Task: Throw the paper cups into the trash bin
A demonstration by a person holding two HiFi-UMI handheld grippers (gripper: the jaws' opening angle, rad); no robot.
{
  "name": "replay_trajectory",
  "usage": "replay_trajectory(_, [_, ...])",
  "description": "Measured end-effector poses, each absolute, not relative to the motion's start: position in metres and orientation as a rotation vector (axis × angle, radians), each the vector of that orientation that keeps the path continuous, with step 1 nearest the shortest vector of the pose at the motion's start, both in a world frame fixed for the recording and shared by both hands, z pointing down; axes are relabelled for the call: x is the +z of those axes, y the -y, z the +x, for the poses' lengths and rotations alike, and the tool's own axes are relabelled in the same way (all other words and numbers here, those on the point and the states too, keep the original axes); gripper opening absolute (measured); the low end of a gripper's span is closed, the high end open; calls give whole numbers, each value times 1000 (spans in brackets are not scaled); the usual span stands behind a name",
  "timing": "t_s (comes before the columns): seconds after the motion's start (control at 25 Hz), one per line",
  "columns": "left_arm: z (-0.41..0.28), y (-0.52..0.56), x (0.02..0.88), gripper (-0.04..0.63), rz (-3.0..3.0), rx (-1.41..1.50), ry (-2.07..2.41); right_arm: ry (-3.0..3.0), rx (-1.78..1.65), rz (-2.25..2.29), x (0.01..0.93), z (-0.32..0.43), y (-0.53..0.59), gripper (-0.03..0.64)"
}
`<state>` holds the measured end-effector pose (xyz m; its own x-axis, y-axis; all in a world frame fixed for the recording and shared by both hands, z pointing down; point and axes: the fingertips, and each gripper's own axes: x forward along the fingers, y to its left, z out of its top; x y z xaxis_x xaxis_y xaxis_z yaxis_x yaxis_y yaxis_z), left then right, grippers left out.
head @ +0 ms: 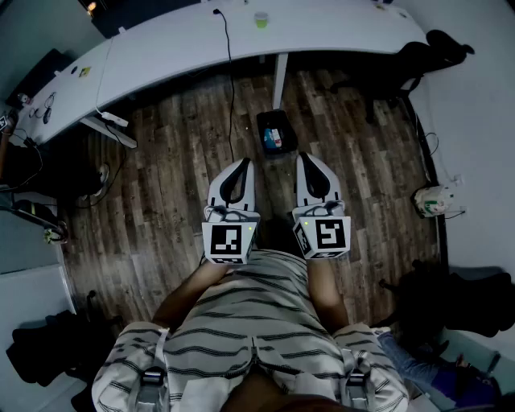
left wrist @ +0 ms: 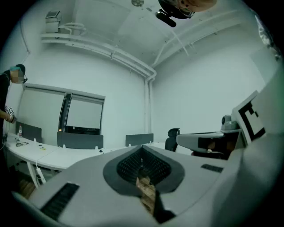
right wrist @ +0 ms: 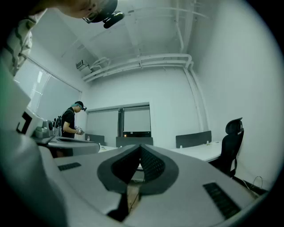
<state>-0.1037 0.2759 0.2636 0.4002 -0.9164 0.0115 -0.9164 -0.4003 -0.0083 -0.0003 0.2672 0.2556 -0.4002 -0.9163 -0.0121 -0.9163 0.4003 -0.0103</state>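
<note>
Both grippers are held level, side by side, above a wooden floor. My left gripper (head: 240, 167) is shut and holds nothing; in its own view the jaws (left wrist: 142, 149) meet at their tips. My right gripper (head: 312, 164) is likewise shut and empty, its jaws (right wrist: 141, 149) touching at the front. A small black trash bin (head: 274, 133) stands on the floor just ahead of the grippers, with something blue and white inside. A pale cup (head: 261, 19) stands on the white curved desk (head: 177, 48) beyond the bin.
A desk leg (head: 279, 77) and a hanging cable (head: 230, 72) are close to the bin. A power strip (head: 113, 119) lies on the floor at left. A black office chair (head: 418, 56) stands at the far right. Another person (right wrist: 70, 125) stands by a desk.
</note>
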Motion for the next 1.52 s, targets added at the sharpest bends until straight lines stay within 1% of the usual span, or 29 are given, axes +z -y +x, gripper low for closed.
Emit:
replay_trajectory(0.32, [-107, -302, 253, 23, -2630, 7, -1729, -2609, -18, -1706, 244, -3, -292, 9])
replay_trajectory(0.52, [-108, -313, 258, 23, -2650, 11, -1734, -2631, -89, -1726, 253, -6, -302, 9])
replay_trajectory(0.92, [-122, -317, 266, 23, -2693, 20, -1687, -2625, -70, -1677, 250, -31, -310, 9])
replay_trajectory(1.24, [-129, -267, 274, 23, -2695, 17, -1704, -2660, -6, -1644, 248, -42, -263, 11])
replay_trajectory(1.52, [-127, -186, 267, 23, -2719, 71, -1684, -2651, 6, -1644, 252, -37, -176, 9])
